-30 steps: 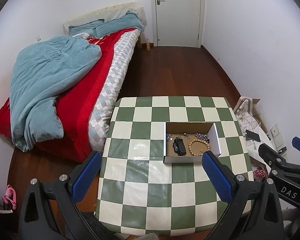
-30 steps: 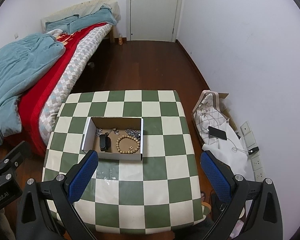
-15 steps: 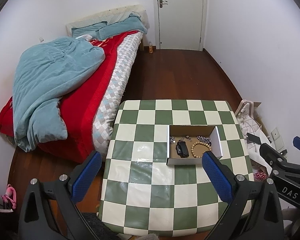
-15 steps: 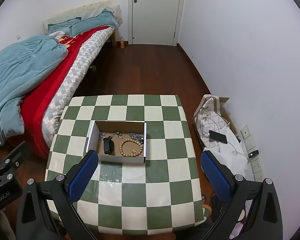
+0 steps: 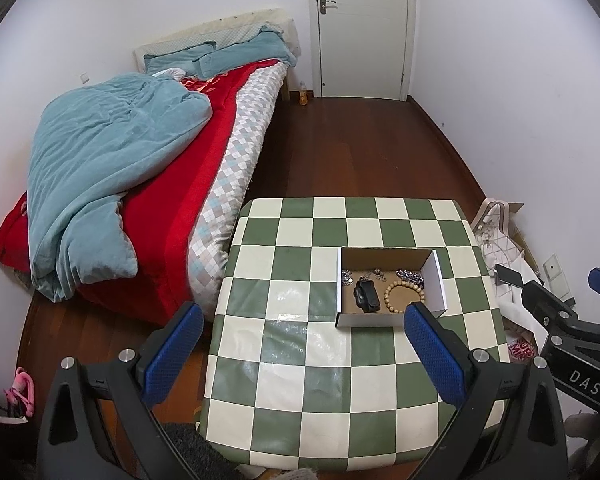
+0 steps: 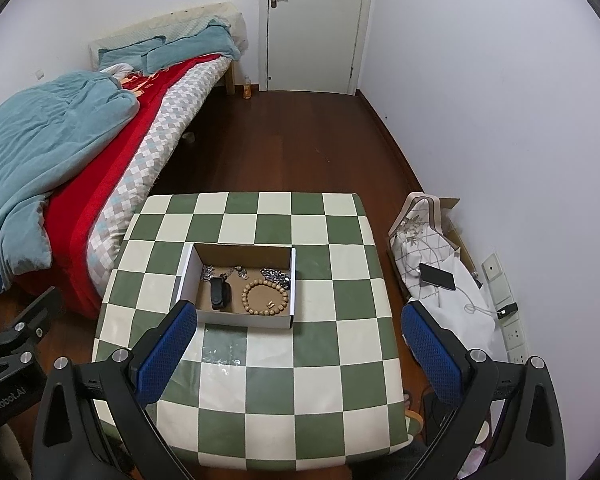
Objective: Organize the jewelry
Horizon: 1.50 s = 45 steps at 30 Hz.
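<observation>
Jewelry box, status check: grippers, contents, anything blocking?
Left gripper and right gripper open, empty, above the table. Jewelry box open: bead bracelet, black item, chains inside. Nothing in the way.

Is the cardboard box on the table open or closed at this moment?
Open. The cardboard box has no lid on top, and its inside shows: a bead bracelet, a black item and silver chains.
</observation>
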Each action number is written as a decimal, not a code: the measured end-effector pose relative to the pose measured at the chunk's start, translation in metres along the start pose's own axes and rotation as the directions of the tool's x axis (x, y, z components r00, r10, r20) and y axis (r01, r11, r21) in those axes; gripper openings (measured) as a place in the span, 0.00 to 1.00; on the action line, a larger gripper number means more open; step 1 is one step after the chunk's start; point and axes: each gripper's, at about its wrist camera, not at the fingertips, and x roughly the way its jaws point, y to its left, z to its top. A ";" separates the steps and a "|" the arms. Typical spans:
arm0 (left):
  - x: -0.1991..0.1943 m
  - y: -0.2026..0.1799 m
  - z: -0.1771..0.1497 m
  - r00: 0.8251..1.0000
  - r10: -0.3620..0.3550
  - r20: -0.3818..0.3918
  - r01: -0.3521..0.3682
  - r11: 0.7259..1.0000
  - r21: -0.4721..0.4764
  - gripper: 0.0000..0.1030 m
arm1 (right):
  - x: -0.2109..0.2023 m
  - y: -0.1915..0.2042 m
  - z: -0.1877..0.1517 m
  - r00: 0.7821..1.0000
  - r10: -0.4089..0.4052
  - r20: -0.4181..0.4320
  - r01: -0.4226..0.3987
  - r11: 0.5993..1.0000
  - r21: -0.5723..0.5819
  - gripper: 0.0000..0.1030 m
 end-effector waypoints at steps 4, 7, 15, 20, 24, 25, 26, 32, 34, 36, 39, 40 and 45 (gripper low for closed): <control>-0.001 0.001 0.000 1.000 -0.001 0.002 0.001 1.000 -0.001 1.00 | -0.001 0.000 0.001 1.000 0.002 0.004 -0.002 1.000 0.000 1.00; -0.001 0.001 -0.001 1.000 -0.001 0.004 0.001 1.000 -0.002 1.00 | -0.003 0.000 0.001 1.000 0.003 0.006 -0.003 1.000 -0.001 1.00; -0.004 0.002 -0.003 1.000 0.007 0.008 -0.007 1.000 -0.004 1.00 | -0.004 0.000 0.000 1.000 0.001 0.006 -0.001 1.000 -0.003 1.00; -0.005 0.003 -0.005 1.000 0.008 0.006 -0.008 1.000 -0.004 1.00 | -0.003 0.000 -0.001 1.000 0.004 0.007 -0.004 1.000 -0.001 1.00; -0.005 0.001 -0.006 1.000 0.008 0.007 -0.008 1.000 -0.005 1.00 | -0.004 0.000 0.000 1.000 0.003 0.008 -0.003 1.000 -0.001 1.00; -0.005 0.001 -0.005 1.000 0.007 0.007 -0.007 1.000 -0.005 1.00 | -0.004 0.000 0.000 1.000 0.003 0.007 -0.003 1.000 -0.002 1.00; -0.005 0.001 -0.006 1.000 0.008 0.007 -0.008 1.000 -0.005 1.00 | -0.004 0.000 0.000 1.000 0.004 0.006 -0.004 1.000 -0.002 1.00; -0.006 0.000 -0.005 1.000 0.007 0.011 -0.007 1.000 -0.008 1.00 | -0.004 0.000 -0.001 1.000 0.003 0.008 -0.003 1.000 0.000 1.00; -0.007 0.000 -0.005 1.000 0.008 0.015 -0.007 1.000 -0.009 1.00 | -0.005 -0.001 -0.001 1.000 0.002 0.008 -0.002 1.000 0.001 1.00; -0.008 0.000 -0.005 1.000 0.007 0.014 -0.007 1.000 -0.009 1.00 | -0.005 0.000 -0.001 1.000 0.002 0.008 -0.002 1.000 0.000 1.00; -0.009 0.000 -0.004 1.000 0.009 0.014 -0.009 1.000 -0.008 1.00 | -0.006 -0.001 0.000 1.000 0.002 0.009 -0.002 1.000 0.001 1.00; -0.009 0.000 -0.004 1.000 0.007 0.013 -0.007 1.000 -0.008 1.00 | -0.006 -0.001 -0.001 1.000 0.003 0.008 -0.003 1.000 0.002 1.00; -0.010 0.000 -0.003 1.000 0.007 0.012 -0.007 1.000 -0.007 1.00 | -0.007 -0.002 -0.001 1.000 0.004 0.007 -0.004 1.000 0.000 1.00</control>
